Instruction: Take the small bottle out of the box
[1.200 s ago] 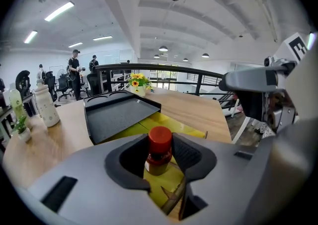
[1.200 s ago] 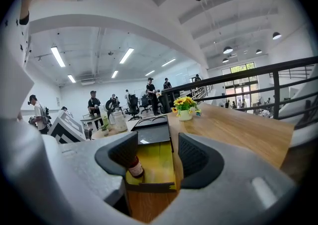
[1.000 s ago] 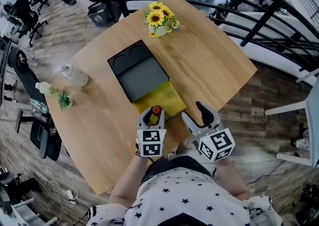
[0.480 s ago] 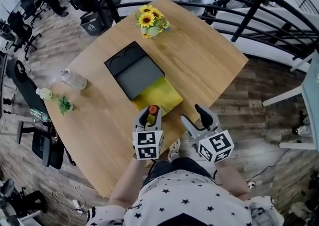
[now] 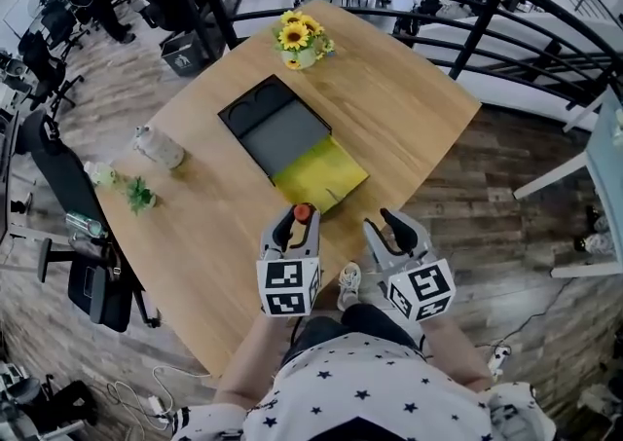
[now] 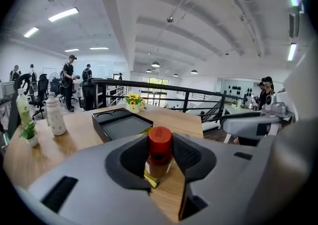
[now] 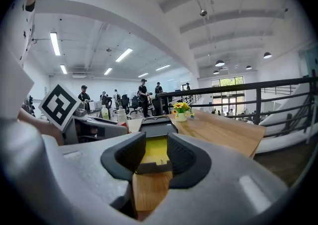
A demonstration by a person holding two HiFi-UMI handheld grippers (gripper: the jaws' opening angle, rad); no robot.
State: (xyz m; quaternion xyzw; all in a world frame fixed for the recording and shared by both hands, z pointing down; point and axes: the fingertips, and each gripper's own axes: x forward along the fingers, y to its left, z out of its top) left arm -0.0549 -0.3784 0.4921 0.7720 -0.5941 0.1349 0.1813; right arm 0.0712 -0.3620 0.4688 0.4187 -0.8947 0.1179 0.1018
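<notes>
A small amber bottle with a red cap stands upright between the pads of my left gripper, which is shut on it. In the head view the bottle and left gripper hang above the table, just in front of the open box with its yellow inside and black lid. My right gripper is to the right, near the table's front edge. Its jaws have just been closing and nothing is between them; the box lies straight beyond.
A vase of sunflowers stands at the table's far end. A white bottle, a small plant and another bottle sit along the left edge. A black railing runs behind, and office chairs stand at left.
Both grippers have drawn back from the box toward the person. The left one has risen with the bottle, which is now clear of the box. The right jaws stand closer together.
</notes>
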